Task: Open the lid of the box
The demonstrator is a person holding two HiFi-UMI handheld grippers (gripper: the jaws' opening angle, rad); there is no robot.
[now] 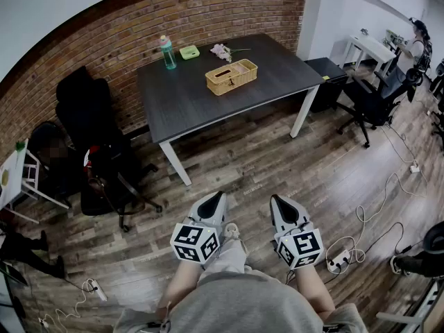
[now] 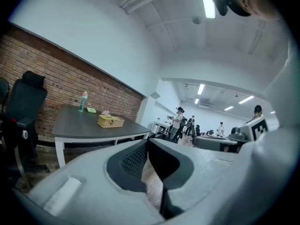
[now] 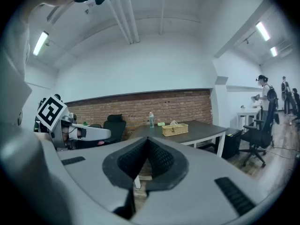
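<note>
A woven straw-coloured box (image 1: 231,76) with its lid down sits on the dark table (image 1: 187,103) across the room; it also shows as the box (image 2: 110,121) in the left gripper view and the box (image 3: 175,129) in the right gripper view. My left gripper (image 1: 216,201) and right gripper (image 1: 277,204) are held low near the person's lap, far from the table. Both are shut with nothing between their jaws. The left gripper (image 2: 147,142) and right gripper (image 3: 148,142) point toward the table.
On the table stand a teal bottle (image 1: 167,53), a small green dish (image 1: 189,51) and a pink bunch of flowers (image 1: 222,50). Black office chairs (image 1: 94,144) stand left of the table, another chair (image 1: 371,99) at the right. Cables and a power strip (image 1: 341,259) lie on the wooden floor. A person (image 1: 416,47) stands at the far right.
</note>
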